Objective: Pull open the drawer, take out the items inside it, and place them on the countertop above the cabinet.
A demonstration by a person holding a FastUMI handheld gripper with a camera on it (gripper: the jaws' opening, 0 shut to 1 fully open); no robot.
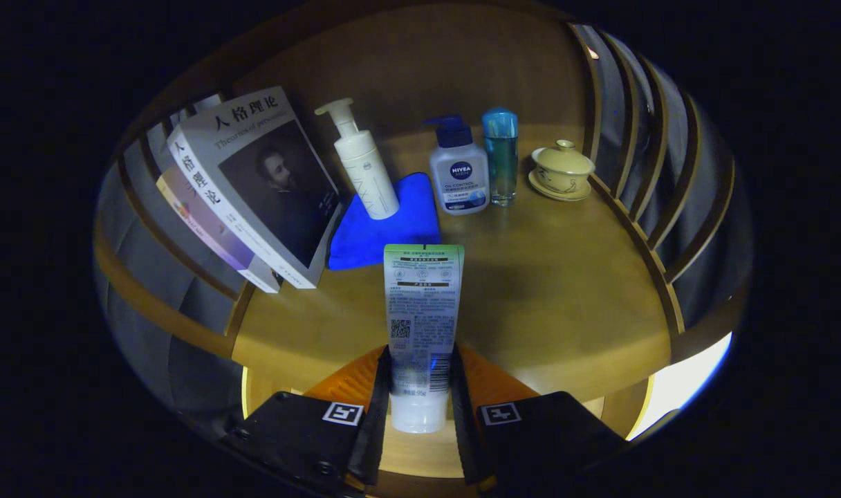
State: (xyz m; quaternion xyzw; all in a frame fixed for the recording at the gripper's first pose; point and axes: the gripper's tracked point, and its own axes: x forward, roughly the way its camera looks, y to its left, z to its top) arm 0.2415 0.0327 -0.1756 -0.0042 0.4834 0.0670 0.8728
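Wooden table (566, 290) below, crowded at the back with bottles and books. Tool (420, 408) pinching soft, light tube (422, 325) near its cap end, held upright over table. Probably slippery and squashy; firmer hold near stiff cap.

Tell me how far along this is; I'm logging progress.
Done, by the look of it: a pump bottle, face wash and blue-capped bottle already stand on the countertop. In hand: the gripper is shut on a tube above it. Left: setting the tube down.
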